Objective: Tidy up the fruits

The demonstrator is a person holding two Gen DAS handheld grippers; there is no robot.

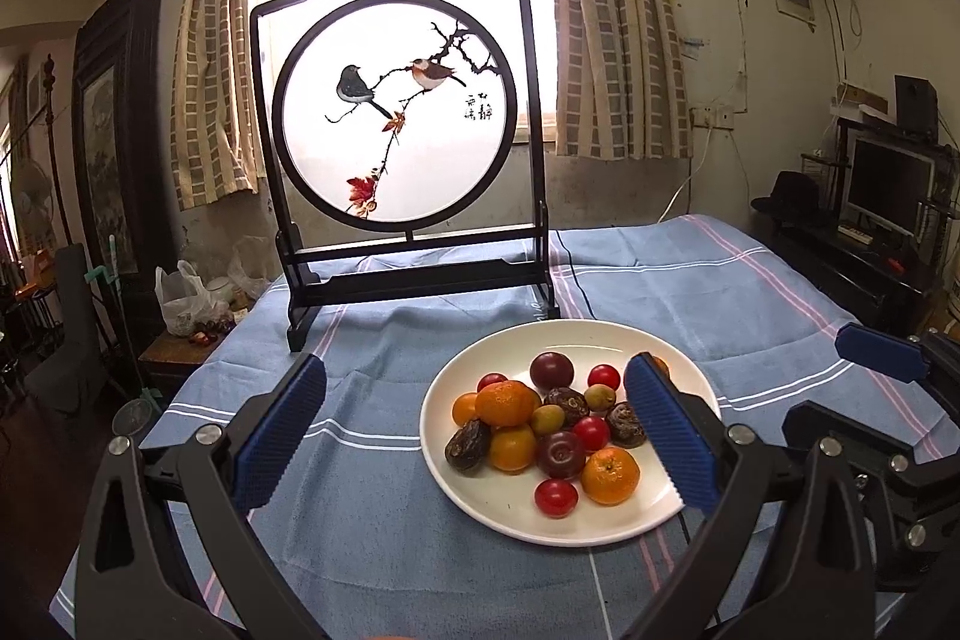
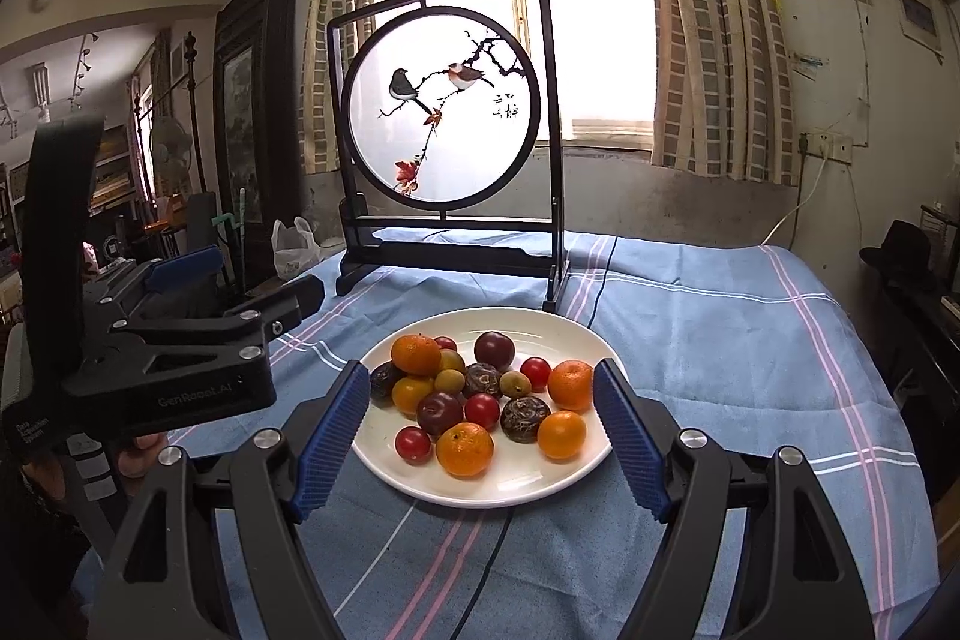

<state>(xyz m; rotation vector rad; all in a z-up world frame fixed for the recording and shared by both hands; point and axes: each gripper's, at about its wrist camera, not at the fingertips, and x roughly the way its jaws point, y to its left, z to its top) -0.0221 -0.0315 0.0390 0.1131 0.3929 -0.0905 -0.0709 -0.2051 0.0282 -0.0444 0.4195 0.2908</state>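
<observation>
I see mandarins (image 2: pixel 464 449), plums (image 2: pixel 439 412), cherry tomatoes (image 2: pixel 413 444) and dates (image 2: pixel 525 418) heaped on a white plate (image 2: pixel 522 487).

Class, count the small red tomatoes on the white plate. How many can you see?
4: back-left tomato, back-right tomato, centre tomato, front tomato; more may hide under the pile.

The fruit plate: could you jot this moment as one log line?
white plate: mixed fruit heaped | left gripper: open, empty | right gripper: open, empty | bird screen: upright behind plate
</observation>
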